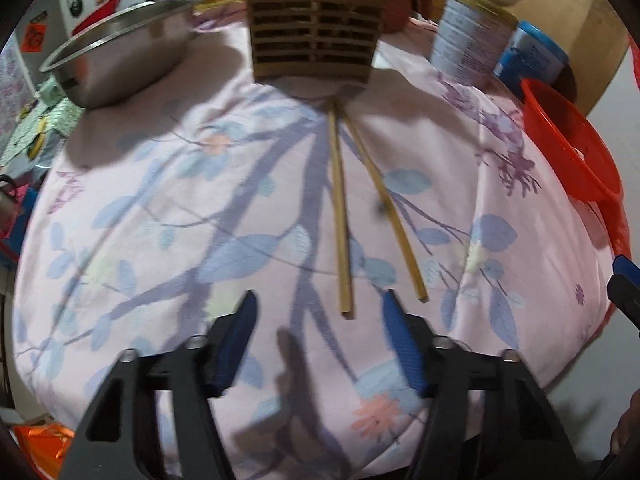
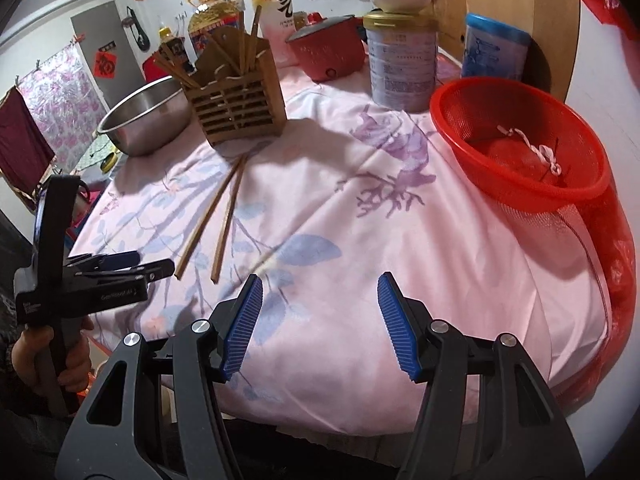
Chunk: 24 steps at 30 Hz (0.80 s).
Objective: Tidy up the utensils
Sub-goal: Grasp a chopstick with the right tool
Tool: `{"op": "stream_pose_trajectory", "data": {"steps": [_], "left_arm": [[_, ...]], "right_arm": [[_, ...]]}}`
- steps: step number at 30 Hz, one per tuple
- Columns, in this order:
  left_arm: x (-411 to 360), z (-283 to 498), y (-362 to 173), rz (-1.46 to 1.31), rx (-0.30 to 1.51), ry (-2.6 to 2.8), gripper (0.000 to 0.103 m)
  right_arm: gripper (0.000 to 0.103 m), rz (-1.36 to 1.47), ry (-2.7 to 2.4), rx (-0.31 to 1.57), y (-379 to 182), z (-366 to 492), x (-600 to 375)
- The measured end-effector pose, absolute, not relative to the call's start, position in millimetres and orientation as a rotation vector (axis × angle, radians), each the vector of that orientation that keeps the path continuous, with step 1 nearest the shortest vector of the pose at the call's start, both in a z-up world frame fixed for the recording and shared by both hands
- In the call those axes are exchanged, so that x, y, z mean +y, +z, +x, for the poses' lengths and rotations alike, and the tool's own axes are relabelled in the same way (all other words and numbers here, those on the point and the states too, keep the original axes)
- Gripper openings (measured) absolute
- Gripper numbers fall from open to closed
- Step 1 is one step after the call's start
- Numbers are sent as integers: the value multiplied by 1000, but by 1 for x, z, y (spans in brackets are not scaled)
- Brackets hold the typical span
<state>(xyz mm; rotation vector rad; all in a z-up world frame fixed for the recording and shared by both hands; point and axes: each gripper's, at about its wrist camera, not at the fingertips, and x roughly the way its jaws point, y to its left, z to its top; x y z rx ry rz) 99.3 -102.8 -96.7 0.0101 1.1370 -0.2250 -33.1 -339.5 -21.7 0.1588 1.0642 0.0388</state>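
Two chopsticks (image 1: 360,208) are lying loose on the floral cloth (image 1: 160,220) at centre frame, far tips touching the slatted wooden holder (image 1: 316,36) at upper centre, which is already holding several more. They are looking light, stiff and slippery; gripping near the close ends seems easiest. The left gripper (image 1: 318,340) is hovering just below them, jaws apart and empty. The right gripper (image 2: 320,320) is gaping empty too.
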Motion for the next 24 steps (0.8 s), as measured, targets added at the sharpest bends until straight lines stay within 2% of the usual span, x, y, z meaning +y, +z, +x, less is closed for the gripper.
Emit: {"op": "stream_pose_trajectory", "data": {"steps": [3, 4, 8, 21, 24], "left_arm": [[-112, 101, -107, 23, 1151, -258, 41], [-115, 101, -107, 40, 1128, -256, 41], [-118, 102, -110, 36, 1105, -287, 7], [-47, 92, -65, 15, 1054, -147, 6], [-30, 86, -64, 3, 1068, -115, 5]], "right_arm": [[59, 147, 24, 1072, -23, -39, -342], [59, 144, 17, 1076, -24, -40, -343], [59, 148, -10, 1079, -23, -43, -351], [58, 173, 238, 1074, -48, 2, -276], [52, 160, 289, 1066, -57, 8, -256]]}}
